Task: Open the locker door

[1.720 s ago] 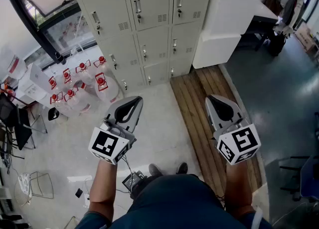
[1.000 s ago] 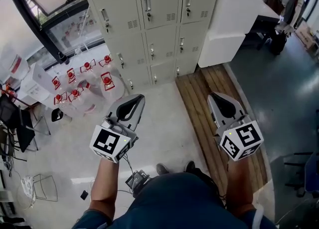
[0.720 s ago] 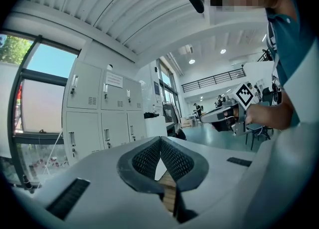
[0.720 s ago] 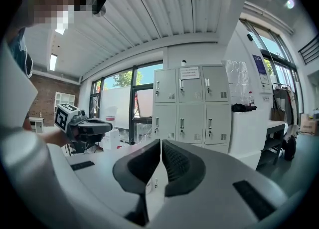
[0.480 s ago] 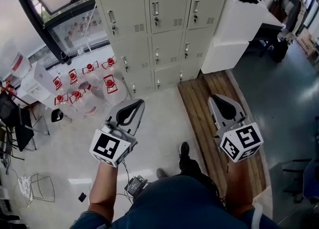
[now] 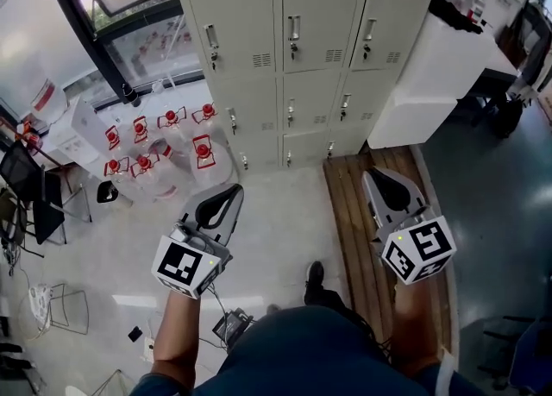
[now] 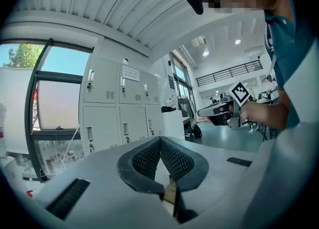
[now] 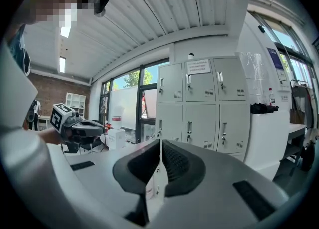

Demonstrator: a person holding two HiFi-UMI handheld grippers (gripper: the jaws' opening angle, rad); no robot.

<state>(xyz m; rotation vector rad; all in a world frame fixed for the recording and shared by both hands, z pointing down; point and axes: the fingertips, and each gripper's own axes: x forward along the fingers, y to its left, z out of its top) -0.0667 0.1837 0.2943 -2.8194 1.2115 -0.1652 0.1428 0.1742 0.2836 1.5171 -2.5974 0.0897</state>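
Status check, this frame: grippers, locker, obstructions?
Left hand-held gripper shut, empty; right hand-held gripper the same. Lockers ahead, all doors in view closed, untouched. Water jugs on the floor front-left.

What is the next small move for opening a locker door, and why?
Probably step closer to the lockers: all are closed, and floor lies between them and both grippers. The left gripper and right gripper are shut and empty, so neither can take a handle yet.
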